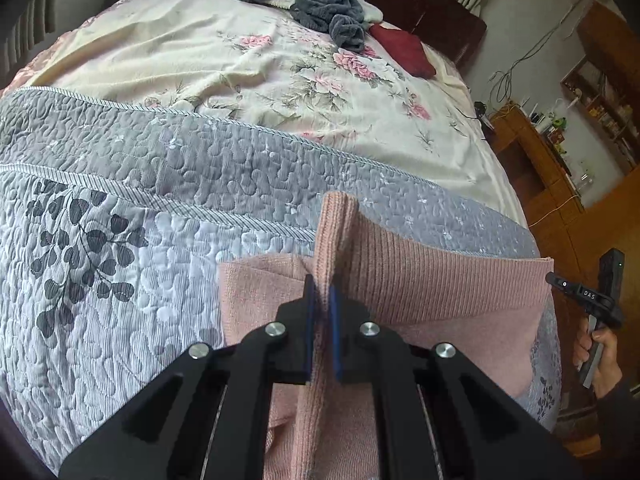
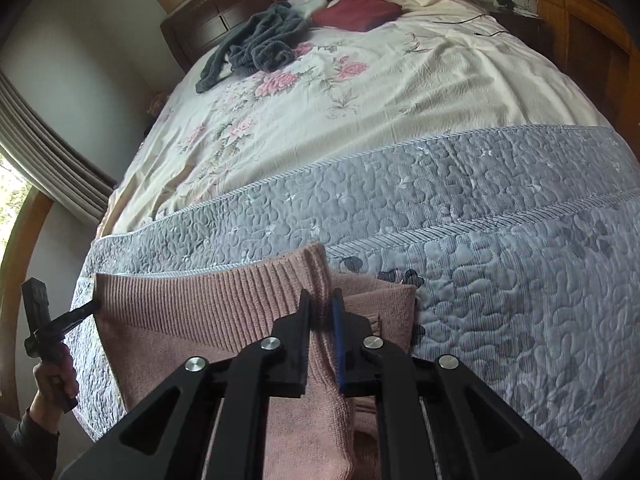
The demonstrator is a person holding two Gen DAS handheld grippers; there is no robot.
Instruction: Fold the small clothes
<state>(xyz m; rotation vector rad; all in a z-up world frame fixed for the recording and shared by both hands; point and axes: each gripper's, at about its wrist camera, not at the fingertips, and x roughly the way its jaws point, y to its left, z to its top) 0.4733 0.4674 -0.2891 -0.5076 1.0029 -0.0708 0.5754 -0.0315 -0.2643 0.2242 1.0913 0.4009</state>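
Observation:
A pink knit garment [image 1: 440,280] hangs with its ribbed hem stretched between my two grippers, above the grey quilted bedspread [image 1: 140,248]. My left gripper [image 1: 321,286] is shut on one bunched end of the hem. The right gripper [image 1: 554,279] shows at the far right corner of the hem, held by a hand [image 1: 600,356]. In the right wrist view my right gripper [image 2: 321,296] is shut on a raised fold of the pink garment [image 2: 200,316]. There the left gripper [image 2: 94,305] meets the hem's left corner. The garment's lower part is hidden below both grippers.
A cream floral sheet [image 1: 248,64] covers the far bed. On it lie a crumpled grey fleece garment [image 1: 320,4] and a folded dark red piece [image 1: 404,50] near the dark headboard [image 2: 224,20]. Wooden furniture [image 1: 536,168] stands on the right, and curtains [image 2: 48,160] hang on the left.

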